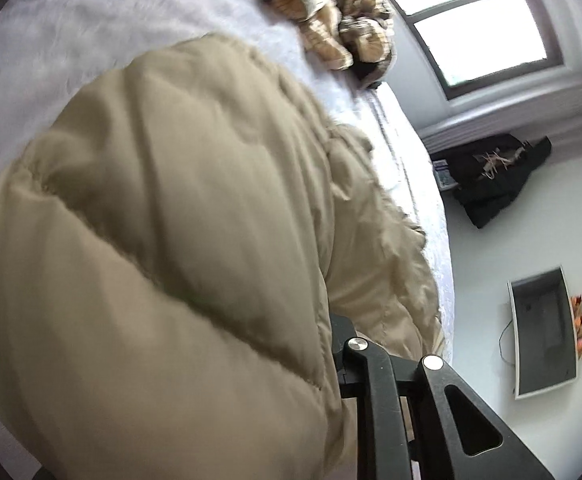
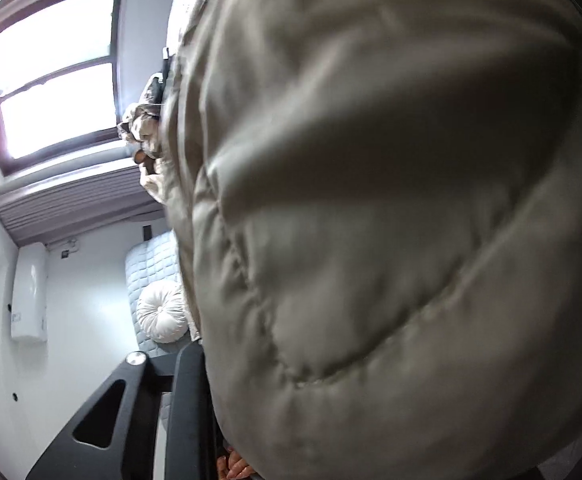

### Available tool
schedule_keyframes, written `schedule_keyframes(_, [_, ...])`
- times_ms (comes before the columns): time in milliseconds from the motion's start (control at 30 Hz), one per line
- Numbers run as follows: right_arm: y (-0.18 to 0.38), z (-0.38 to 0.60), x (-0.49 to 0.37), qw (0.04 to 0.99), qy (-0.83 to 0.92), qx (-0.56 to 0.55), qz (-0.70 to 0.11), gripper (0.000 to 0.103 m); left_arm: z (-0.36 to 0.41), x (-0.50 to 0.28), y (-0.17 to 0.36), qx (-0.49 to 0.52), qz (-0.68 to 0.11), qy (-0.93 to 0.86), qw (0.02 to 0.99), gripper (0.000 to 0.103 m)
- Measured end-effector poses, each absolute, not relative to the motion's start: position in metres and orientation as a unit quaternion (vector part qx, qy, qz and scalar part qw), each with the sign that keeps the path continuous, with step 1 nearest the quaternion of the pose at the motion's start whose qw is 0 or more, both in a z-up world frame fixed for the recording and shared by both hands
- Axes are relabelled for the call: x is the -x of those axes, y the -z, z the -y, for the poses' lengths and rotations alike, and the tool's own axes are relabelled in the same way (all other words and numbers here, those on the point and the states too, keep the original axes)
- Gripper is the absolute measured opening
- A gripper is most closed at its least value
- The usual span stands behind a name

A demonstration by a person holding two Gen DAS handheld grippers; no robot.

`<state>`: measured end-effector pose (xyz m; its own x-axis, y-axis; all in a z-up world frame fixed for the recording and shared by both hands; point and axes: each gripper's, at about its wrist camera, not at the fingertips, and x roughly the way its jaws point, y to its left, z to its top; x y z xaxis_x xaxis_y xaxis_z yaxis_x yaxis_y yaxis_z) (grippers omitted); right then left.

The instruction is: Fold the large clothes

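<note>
A beige quilted puffer jacket (image 1: pixel 179 208) fills most of the left wrist view, bulging up over a pale lilac bedspread (image 1: pixel 71 40) and hanging close against the lens. The left gripper (image 1: pixel 375 376) shows only its black linkage at the lower edge, its fingertips buried behind the padded fabric, so I cannot tell whether its jaws are clamped or apart. Farther up the bed lies a crumpled cream-and-tan striped garment (image 1: pixel 335 20). In the right wrist view the same jacket (image 2: pixel 391 220) crowds the frame, and the right gripper (image 2: pixel 195 392) is likewise swallowed by it, its jaw state unreadable. Beside it are a bright window (image 2: pixel 55 72), a round white tufted cushion (image 2: pixel 161 312) and a wall-mounted white unit (image 2: pixel 29 296)
</note>
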<state>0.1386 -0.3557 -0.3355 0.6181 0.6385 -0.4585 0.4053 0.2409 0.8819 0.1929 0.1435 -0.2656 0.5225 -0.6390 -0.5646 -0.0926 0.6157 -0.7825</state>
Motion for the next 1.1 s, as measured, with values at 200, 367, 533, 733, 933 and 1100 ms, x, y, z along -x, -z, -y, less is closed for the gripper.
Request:
schedule_keyframes(200, [0.309, 0.360, -0.130, 0.665, -0.123, -0.603, -0.423, 0.024, -0.146, -0.173, 0.232, 0.396, -0.441, 0.181, 0.785, 0.022])
schedule_keyframes(367, [0.299, 0.363, -0.107, 0.667, -0.144, -0.588, -0.435, 0.024, -0.144, -0.146, 0.217, 0.373, -0.457, 0.192, 0.785, 0.022])
schedule_keyframes(533, [0.288, 0.359, -0.069, 0.669, -0.142, -0.581, -0.441, 0.024, -0.157, -0.100, 0.225, 0.360, -0.498, 0.212, 0.760, 0.022])
schedule_keyframes(733, [0.290, 0.344, 0.006, 0.653, -0.131, -0.585, -0.464, 0.024, -0.184, -0.040, 0.234, 0.325, -0.553, 0.230, 0.732, 0.022])
schedule_keyframes(933, [0.306, 0.328, 0.035, 0.633, -0.108, -0.591, -0.489, 0.026, -0.195, -0.011, 0.257, 0.301, -0.598, 0.220, 0.709, 0.022])
schedule_keyframes(1100, [0.324, 0.331, 0.039, 0.620, -0.070, -0.592, -0.511, 0.045, -0.188, -0.009, 0.267, 0.271, -0.626, 0.186, 0.707, 0.043])
